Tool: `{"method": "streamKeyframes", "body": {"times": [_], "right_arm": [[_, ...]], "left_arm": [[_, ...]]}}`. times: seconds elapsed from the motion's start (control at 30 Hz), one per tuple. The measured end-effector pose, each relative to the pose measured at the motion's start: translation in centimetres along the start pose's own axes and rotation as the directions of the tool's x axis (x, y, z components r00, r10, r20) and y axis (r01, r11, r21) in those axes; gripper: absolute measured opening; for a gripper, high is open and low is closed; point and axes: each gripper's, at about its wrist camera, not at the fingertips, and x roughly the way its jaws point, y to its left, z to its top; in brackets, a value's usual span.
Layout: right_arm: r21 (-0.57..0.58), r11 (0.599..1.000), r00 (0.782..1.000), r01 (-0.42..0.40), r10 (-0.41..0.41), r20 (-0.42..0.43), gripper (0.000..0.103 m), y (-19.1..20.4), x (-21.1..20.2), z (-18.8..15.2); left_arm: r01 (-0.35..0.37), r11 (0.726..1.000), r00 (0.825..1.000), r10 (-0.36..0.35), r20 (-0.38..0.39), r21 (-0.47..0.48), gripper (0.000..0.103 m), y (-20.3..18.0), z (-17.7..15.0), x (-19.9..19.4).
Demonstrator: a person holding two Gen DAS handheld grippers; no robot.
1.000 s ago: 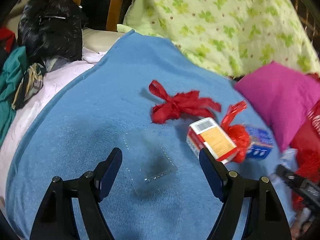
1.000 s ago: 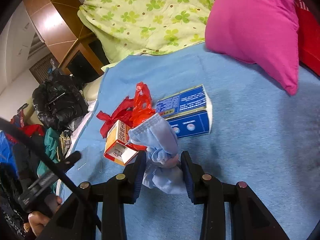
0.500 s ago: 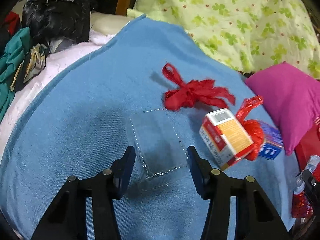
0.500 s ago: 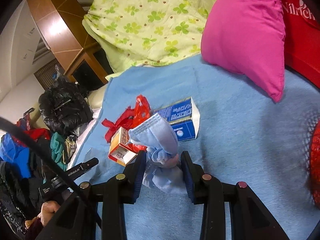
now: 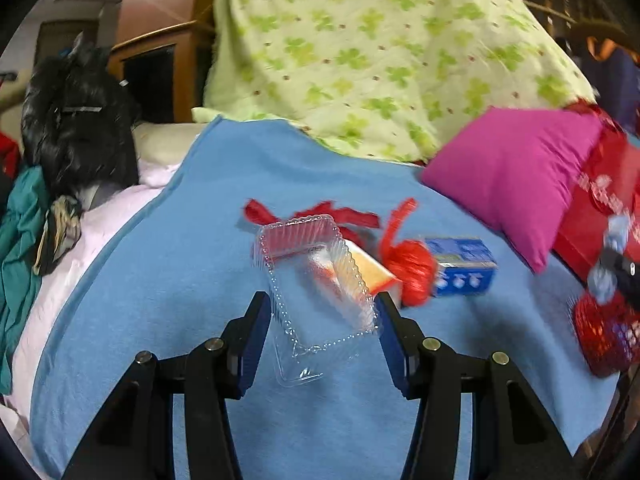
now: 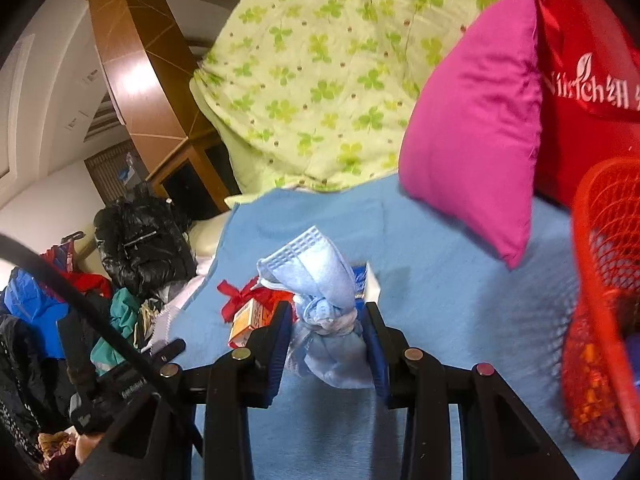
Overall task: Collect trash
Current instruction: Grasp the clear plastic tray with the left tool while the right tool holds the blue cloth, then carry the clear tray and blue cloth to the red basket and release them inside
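L gripper (image 5: 323,312) closed on clear plastic tray (image 5: 316,280), frame centre of L view, tray tilted up off the blue blanket (image 5: 160,280); pads sit on its thin fluted rims. R gripper (image 6: 326,322) clamped on crumpled blue face mask (image 6: 324,300), centre of R view, held above blanket. Red mesh basket (image 6: 600,280) at right edge of R view, looks like the drop target, already has stuff in it (can't tell what). Risks: tray is flimsy, so a squeeze could buckle it and it pops out, or it twists in the pads as it's carried; it's see-through, so hard to judge grip depth. Mask is soft and its lower part hangs below the pads, so it could snag on basket rim or slip if grip eases. Both hands going to one basket could clash. Counts: 1 tray, 1 mask, 1 basket, 1 orange/white carton (image 5: 372,276) behind tray, 1 blue box (image 5: 464,266) centre-right, 1 red ribbon (image 5: 320,214), 1 red net ball (image 5: 412,270) betw. carton and box, 1 pink pillow (image 5: 516,176) upper right. So approx 4 trash items left on blanket.
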Motion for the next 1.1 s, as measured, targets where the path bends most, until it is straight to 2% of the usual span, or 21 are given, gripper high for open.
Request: {"method": "streamKeyframes", "body": {"times": [0.17,0.3,0.5,0.77,1.1], "right_arm": [[-0.020,1.000,0.998,0.013,-0.011,0.063,0.038,-0.6,-2.7,0.5],[-0.015,1.000,0.994,0.013,-0.011,0.111,0.038,-1.6,-4.8,1.0],[0.016,0.999,0.983,0.028,-0.030,0.182,0.038,-3.8,-8.3,1.7],[0.068,0.997,0.969,0.045,-0.060,0.239,0.038,-6.3,-11.1,2.3],[0.130,0.990,0.955,0.050,-0.085,0.283,0.038,-8.6,-13.4,2.6]], "left_arm": [[0.031,0.997,1.000,-0.030,-0.003,0.071,0.055,-4.9,0.7,-1.6],[0.030,0.984,0.999,-0.038,0.038,0.177,0.055,-9.9,2.1,-3.6],[0.052,0.965,0.996,-0.070,0.058,0.258,0.055,-15.0,3.0,-5.9],[0.079,0.939,0.991,-0.111,0.076,0.335,0.055,-19.7,3.3,-7.6],[0.096,0.915,0.985,-0.144,0.095,0.391,0.055,-23.4,3.6,-8.9]]}}
